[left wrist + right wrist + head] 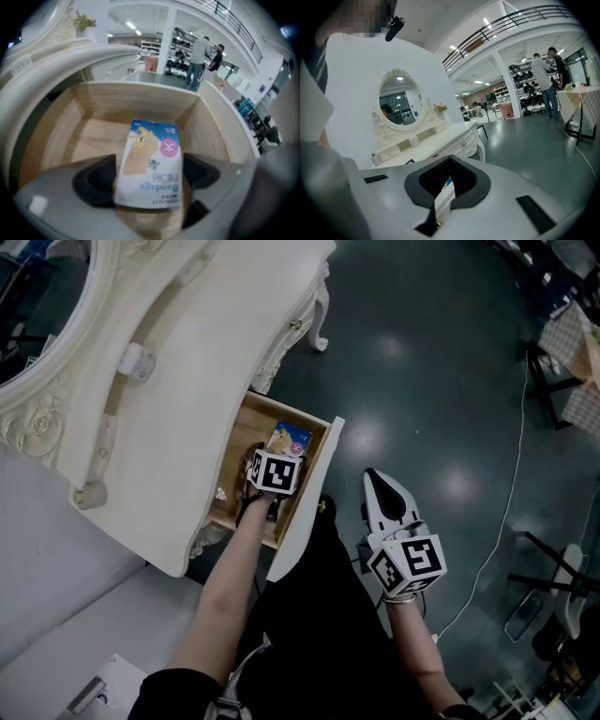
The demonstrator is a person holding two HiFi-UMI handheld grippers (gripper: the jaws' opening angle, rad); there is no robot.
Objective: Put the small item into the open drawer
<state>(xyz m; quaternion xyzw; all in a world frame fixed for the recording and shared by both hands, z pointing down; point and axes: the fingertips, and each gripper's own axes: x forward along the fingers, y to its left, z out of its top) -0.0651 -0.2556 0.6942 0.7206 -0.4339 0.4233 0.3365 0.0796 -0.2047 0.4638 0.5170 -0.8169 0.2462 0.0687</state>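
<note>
A small bandage box (289, 439) (150, 164), blue and white with a pink circle, is held low inside the open wooden drawer (239, 488) (140, 101). My left gripper (279, 454) (149, 183) reaches into the drawer and is shut on the box, a dark pad on each side of it. I cannot tell whether the box touches the drawer bottom. My right gripper (378, 486) (450, 159) is shut with nothing in it. It hangs over the dark floor just right of the drawer's white front panel (309, 502) (443, 206).
The drawer belongs to a cream dressing table (187, 362) with an oval mirror (37, 306) (399, 101). A white cable (506, 493) runs across the floor on the right, near black stands (562, 587). Two people (546, 79) stand far off.
</note>
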